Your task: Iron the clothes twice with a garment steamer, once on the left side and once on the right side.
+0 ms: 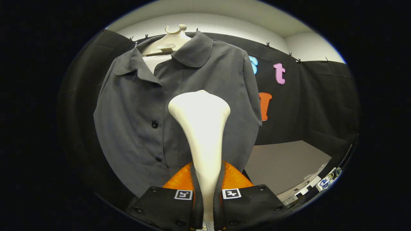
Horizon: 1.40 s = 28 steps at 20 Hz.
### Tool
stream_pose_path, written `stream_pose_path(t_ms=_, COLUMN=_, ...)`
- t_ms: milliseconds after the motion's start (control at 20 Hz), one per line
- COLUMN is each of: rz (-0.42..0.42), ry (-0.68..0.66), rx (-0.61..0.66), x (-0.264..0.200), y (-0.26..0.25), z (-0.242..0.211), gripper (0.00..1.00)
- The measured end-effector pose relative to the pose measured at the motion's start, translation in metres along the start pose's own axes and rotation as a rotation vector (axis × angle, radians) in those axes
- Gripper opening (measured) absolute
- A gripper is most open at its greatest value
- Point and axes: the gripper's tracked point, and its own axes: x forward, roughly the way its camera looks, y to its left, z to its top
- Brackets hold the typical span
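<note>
My gripper is closed tight on the garment steamer. Both of my fingers press on its thin white handle, one on each side. The steamer stands up between my fingers and gets wide at the top, like a flat white head. That head is just ahead of my fingers and points at the shirt.

The shirt is dark grey. It hangs right past the steamer head, very close to it, but I cannot tell if they touch. The shirt is on a pale hanger high above my fingers. It has a round collar and small dark buttons going down the front. The buttons are a little to the left of the steamer. The steamer head sits over the side of the shirt that is to the right of the buttons.

Off to the right of my fingers, past the shirt, there is a grey table. Some small things sit near its edge, too tiny for me to tell what they are.
</note>
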Motion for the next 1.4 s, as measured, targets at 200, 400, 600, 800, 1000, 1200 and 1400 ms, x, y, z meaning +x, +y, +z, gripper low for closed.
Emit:
stream_pose_path(t_ms=200, rz=-0.004, ry=0.031, rx=-0.013, x=0.001, y=0.007, z=-0.026, gripper=0.2)
stream_pose_path(t_ms=400, rz=-0.011, ry=0.061, rx=-0.023, x=0.003, y=0.011, z=-0.05, gripper=0.2)
stream_pose_path(t_ms=600, rz=-0.009, ry=0.097, rx=-0.04, x=-0.002, y=0.01, z=-0.078, gripper=0.2)
stream_pose_path(t_ms=800, rz=-0.007, ry=0.134, rx=-0.031, x=-0.001, y=0.01, z=-0.106, gripper=0.2)
stream_pose_path(t_ms=1000, rz=-0.011, ry=0.18, rx=-0.033, x=-0.004, y=0.007, z=-0.136, gripper=0.2)
stream_pose_path(t_ms=1200, rz=-0.005, ry=0.219, rx=-0.021, x=-0.007, y=0.007, z=-0.16, gripper=0.2)
stream_pose_path(t_ms=1400, rz=-0.003, ry=0.267, rx=-0.01, x=-0.009, y=0.005, z=-0.184, gripper=0.2)
